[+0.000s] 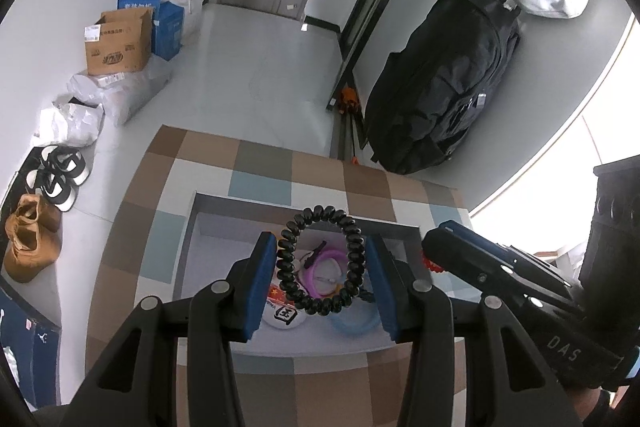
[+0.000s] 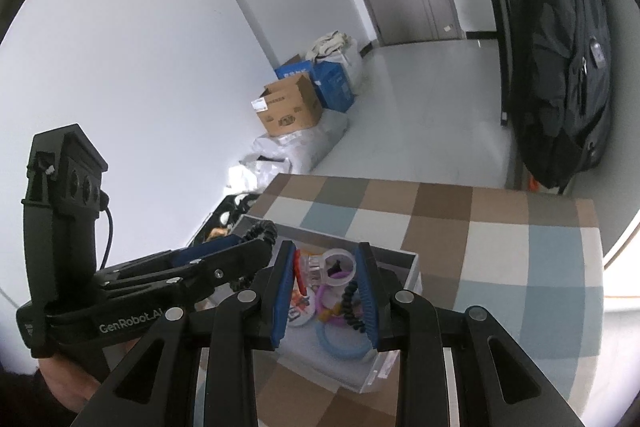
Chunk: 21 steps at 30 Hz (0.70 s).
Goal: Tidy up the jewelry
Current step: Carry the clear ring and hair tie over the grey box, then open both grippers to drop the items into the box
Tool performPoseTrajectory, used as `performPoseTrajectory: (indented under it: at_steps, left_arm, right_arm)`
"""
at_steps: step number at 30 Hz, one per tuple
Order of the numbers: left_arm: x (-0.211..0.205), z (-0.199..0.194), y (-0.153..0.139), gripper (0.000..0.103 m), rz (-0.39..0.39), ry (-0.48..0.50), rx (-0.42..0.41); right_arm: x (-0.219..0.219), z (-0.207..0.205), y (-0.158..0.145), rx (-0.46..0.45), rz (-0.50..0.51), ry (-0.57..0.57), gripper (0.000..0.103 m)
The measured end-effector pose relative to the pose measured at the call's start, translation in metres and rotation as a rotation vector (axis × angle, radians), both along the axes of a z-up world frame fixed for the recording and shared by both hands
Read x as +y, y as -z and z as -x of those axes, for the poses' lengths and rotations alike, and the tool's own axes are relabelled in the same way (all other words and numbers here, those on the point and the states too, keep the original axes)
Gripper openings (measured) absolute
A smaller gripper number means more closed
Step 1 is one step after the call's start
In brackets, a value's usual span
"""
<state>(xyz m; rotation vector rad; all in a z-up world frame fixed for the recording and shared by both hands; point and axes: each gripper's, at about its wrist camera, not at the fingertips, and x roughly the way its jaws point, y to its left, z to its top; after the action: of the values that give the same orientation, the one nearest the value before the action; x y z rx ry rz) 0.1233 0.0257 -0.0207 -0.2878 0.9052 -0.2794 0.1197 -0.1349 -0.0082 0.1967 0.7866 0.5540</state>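
Nearest the left wrist camera, the left gripper (image 1: 322,277) is standing wide apart over the grey box (image 1: 192,239), and the black coiled bracelet (image 1: 322,261) is sitting in the gap between its blue pads (image 1: 262,285). The loop appears to be brushing the left pad but not the right one, so I judge it is hanging loosely there rather than being squeezed (whether it is resting on the box contents below, I cannot tell).

The right gripper (image 2: 326,291) is also spread open above the same box, gripping nothing; a red beaded piece (image 2: 298,273) is lying just against its left pad, and a short black coil (image 2: 350,303) is showing beside its right pad.

Inside the box, under both grippers, several pieces are already gathered: a purple ring (image 1: 320,277), a pale blue bangle (image 1: 354,321), a white round badge (image 1: 284,319) and a clear ring (image 2: 339,265). The task looks well advanced, with the black bracelet being the piece in hand, apparently about to be let go into the box.

Beyond the box, the checked bench (image 1: 280,171) is showing no loose jewelry that I can see, so little seems left.
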Motion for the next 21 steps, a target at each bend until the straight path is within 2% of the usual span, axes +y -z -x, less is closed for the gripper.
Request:
performPoseTrajectory:
  at_steps: [11,15,16,17,18,19,21]
  left_arm:
    - [-0.003,-0.01,0.008,0.04,0.027,0.012,0.025]
    - [-0.001,-0.012,0.009,0.051,0.075,0.012,0.052]
    - [0.0,-0.011,0.007,0.062,0.084,0.01,0.041]
    - [0.002,-0.009,0.004,0.067,0.086,0.005,0.022]
    - [0.003,-0.007,0.001,0.067,0.083,-0.006,0.001]
    - [0.005,-0.004,-0.003,0.068,0.089,-0.02,-0.025]
    - [0.007,-0.002,-0.009,0.072,0.109,-0.014,-0.05]
  right_arm:
    - [0.003,-0.009,0.011,0.027,0.026,0.006,0.031]
    - [-0.002,-0.009,0.01,0.028,0.012,0.021,0.037]
    - [-0.004,-0.008,0.009,0.022,0.007,0.025,0.045]
    - [-0.007,-0.007,0.006,0.013,0.002,0.034,0.058]
    - [-0.01,-0.005,0.005,0.006,-0.003,0.041,0.065]
    - [-0.014,-0.003,0.005,-0.004,-0.005,0.06,0.078]
    - [-0.02,0.003,0.005,-0.013,-0.015,0.078,0.081]
